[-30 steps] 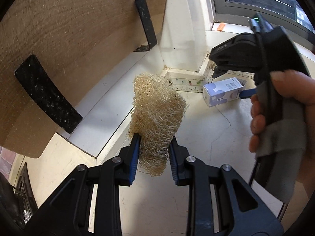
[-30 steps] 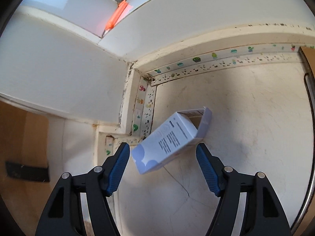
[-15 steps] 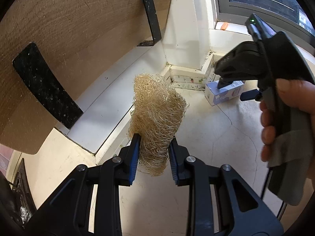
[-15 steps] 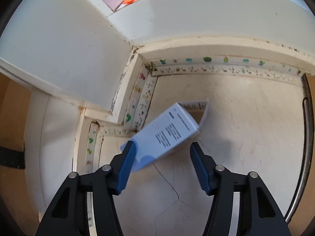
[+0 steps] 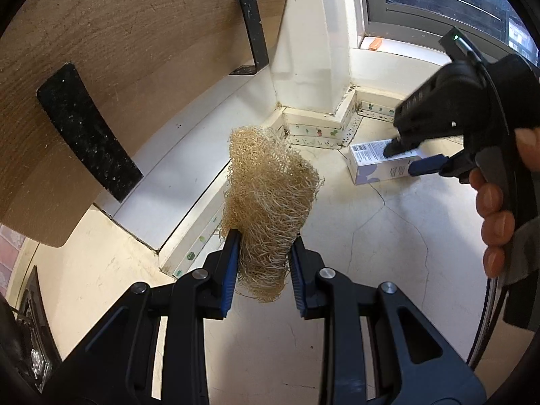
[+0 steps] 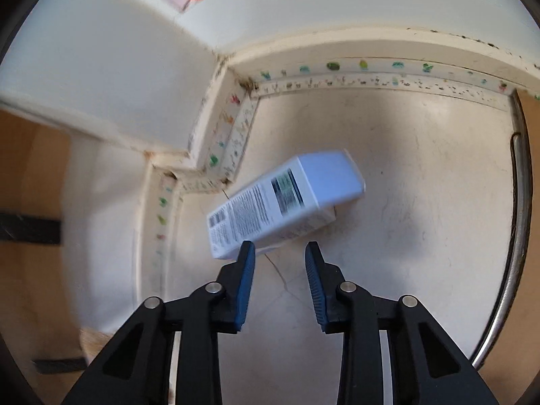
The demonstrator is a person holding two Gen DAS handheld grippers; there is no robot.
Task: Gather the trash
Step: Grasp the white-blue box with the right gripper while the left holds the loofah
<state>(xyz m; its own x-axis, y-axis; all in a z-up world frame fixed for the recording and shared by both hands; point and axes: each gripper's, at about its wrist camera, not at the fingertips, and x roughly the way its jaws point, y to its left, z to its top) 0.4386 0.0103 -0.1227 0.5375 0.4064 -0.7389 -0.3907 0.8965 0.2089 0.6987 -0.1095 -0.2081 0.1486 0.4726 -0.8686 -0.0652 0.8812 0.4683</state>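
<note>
Item 1, loofah (image 5: 268, 209): a tan fibrous wad, pinched between the blue pads of your left gripper (image 5: 264, 258) and held up off the floor (image 5: 388, 253), well apart from the box. This piece counts as collected; it only needs carrying to wherever the trash goes, which the views do not show.

Item 2, box (image 6: 280, 202): a white and pale-blue carton lying on its side on the floor, just out from the skirting corner (image 6: 233, 165), printed face up. It is not yet picked up.

Item 3, right gripper (image 6: 278, 258): its jaws stand partly spread and hold nothing. The left pad's tip sits at the near end of the box, seemingly touching or just short of it; blur leaves that unclear. The right pad is off the box, over bare floor.

Step in hand, by your position: the approach to grasp the box.

Next move, as judged: spread the jaws wider than the box, shift toward the skirting corner so both pads straddle it, then close. The carton looks light and may skid if nudged.
</note>
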